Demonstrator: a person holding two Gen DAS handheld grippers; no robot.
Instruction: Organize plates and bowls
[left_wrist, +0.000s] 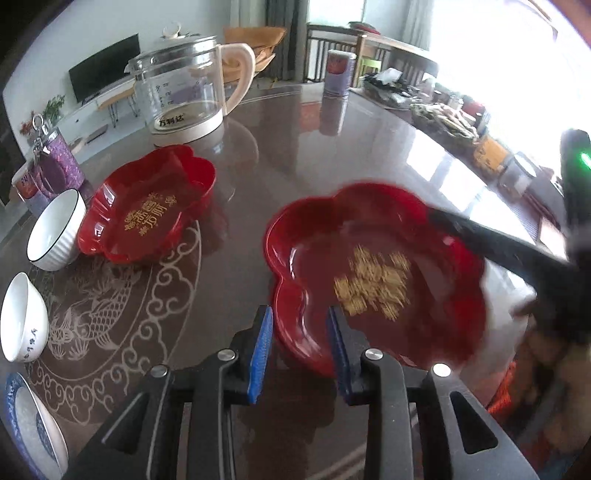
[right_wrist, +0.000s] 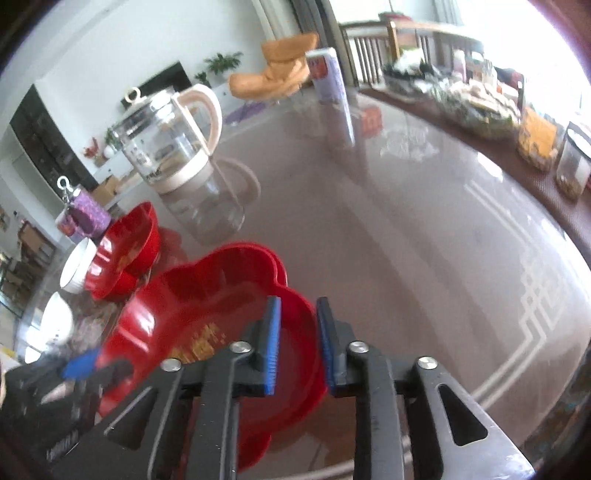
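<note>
A red flower-shaped plate (left_wrist: 369, 266) with gold lettering lies blurred before me, also in the right wrist view (right_wrist: 207, 306). My left gripper (left_wrist: 299, 314) straddles its near-left rim, one blue pad against the outer wall and the other inside. My right gripper (right_wrist: 298, 302) stands open around the opposite rim, with gaps on both sides; its black finger (left_wrist: 498, 251) crosses that rim. A second red plate (left_wrist: 147, 210) (right_wrist: 122, 251) sits at the left. Beside it stand a ribbed white bowl (left_wrist: 55, 229) (right_wrist: 75, 269), another white bowl (left_wrist: 22, 317) and a blue-patterned plate (left_wrist: 29, 424).
A glass kettle (left_wrist: 184, 85) (right_wrist: 170, 136) stands behind the plates on the glossy brown table (left_wrist: 295, 155). A tall can (left_wrist: 338, 72) stands at the far side and a purple cup (left_wrist: 59, 166) at the left. Jars and food packets (left_wrist: 443, 114) crowd the right edge.
</note>
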